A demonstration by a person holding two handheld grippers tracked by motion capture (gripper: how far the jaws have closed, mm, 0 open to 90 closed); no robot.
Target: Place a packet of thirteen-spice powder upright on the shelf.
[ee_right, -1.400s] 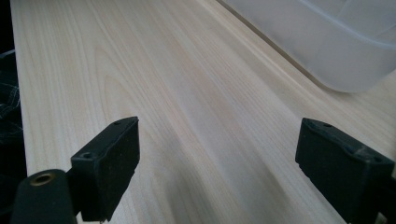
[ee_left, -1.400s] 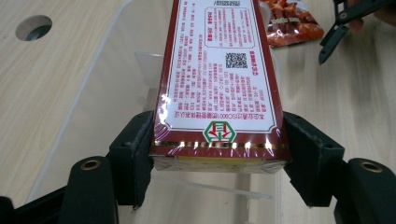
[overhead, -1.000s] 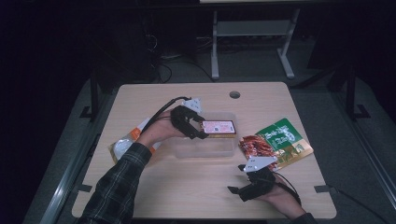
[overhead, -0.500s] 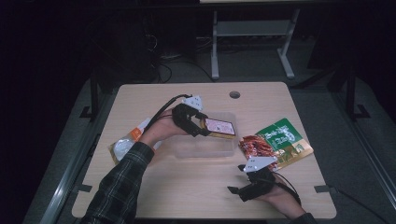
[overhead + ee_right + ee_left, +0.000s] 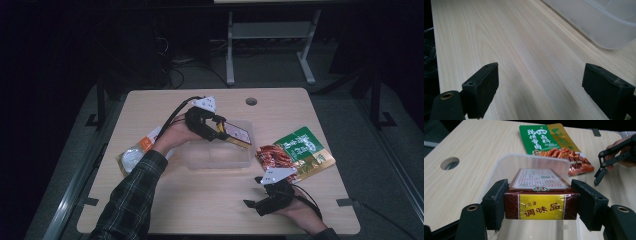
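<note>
We see the left tool (image 5: 541, 202) pinching a dark red seasoning box (image 5: 541, 195) by its two long sides, the black pads pressed flat against the wrapping, with the yellow end label facing the tool's own camera. In the high view the same left tool (image 5: 220, 131) holds the box (image 5: 237, 134) tilted over the far edge of a clear plastic tub (image 5: 215, 156) that sits near the middle of the desk (image 5: 200, 205); the box's far end points to the right and slightly down, and we cannot tell whether it touches the tub's rim. From the left gripper view the tub's rounded, frosted wall (image 5: 529, 161) rises just beyond the box. To the right of the tub lie two snack packets, a red-brown one (image 5: 272, 156) touching a green and gold one (image 5: 302, 150), which lies farther right. On the left side of the desk, beside the person's plaid sleeve (image 5: 135, 195), lies a pale round packet with an orange edge (image 5: 134, 154). The right tool (image 5: 252, 204) rests low at the near right of the desk, well apart from the tub, and its jaws stand spread with only bare wood between them (image 5: 539, 92). A corner of the tub (image 5: 604, 25) shows at the upper right of the right gripper view.
</note>
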